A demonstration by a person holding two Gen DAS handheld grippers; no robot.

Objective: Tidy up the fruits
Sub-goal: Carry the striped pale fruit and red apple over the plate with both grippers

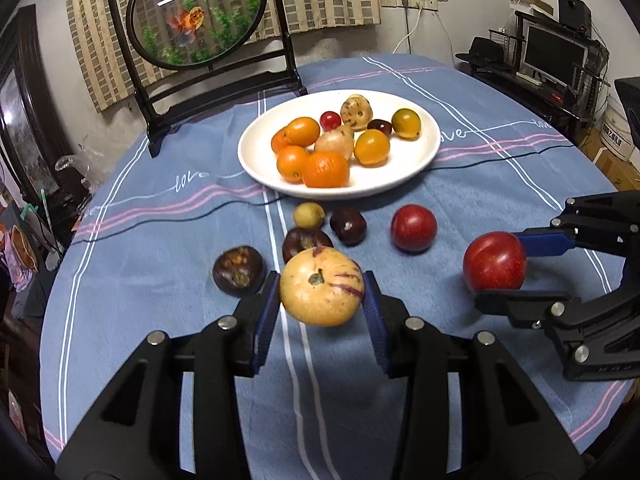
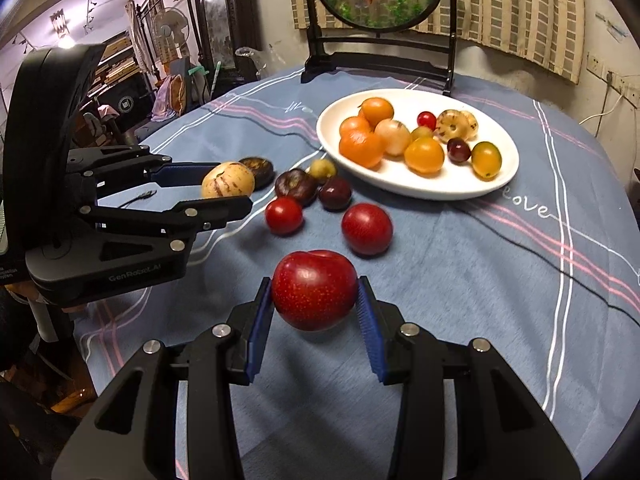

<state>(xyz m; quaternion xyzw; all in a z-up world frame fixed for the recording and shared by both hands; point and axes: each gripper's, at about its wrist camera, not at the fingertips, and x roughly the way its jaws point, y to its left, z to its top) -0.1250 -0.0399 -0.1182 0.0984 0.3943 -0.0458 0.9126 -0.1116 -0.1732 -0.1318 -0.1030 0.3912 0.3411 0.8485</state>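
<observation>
My left gripper (image 1: 322,300) is shut on a pale yellow melon with purple streaks (image 1: 322,286), held just above the cloth; it also shows in the right wrist view (image 2: 227,181). My right gripper (image 2: 316,298) is shut on a big red plum (image 2: 315,290), which also shows in the left wrist view (image 1: 495,262). A white plate (image 1: 416,156) farther back holds several orange, yellow and red fruits. Loose on the cloth lie a second red plum (image 1: 413,228), dark plums (image 1: 348,226), a small yellow fruit (image 1: 309,215) and a dark mangosteen (image 1: 238,269).
A round table with a blue striped cloth (image 1: 480,184). A black-framed goldfish screen (image 1: 200,12) stands behind the plate. A thin black cable (image 1: 500,156) runs across the cloth. A small red tomato (image 2: 284,215) lies near the dark plums.
</observation>
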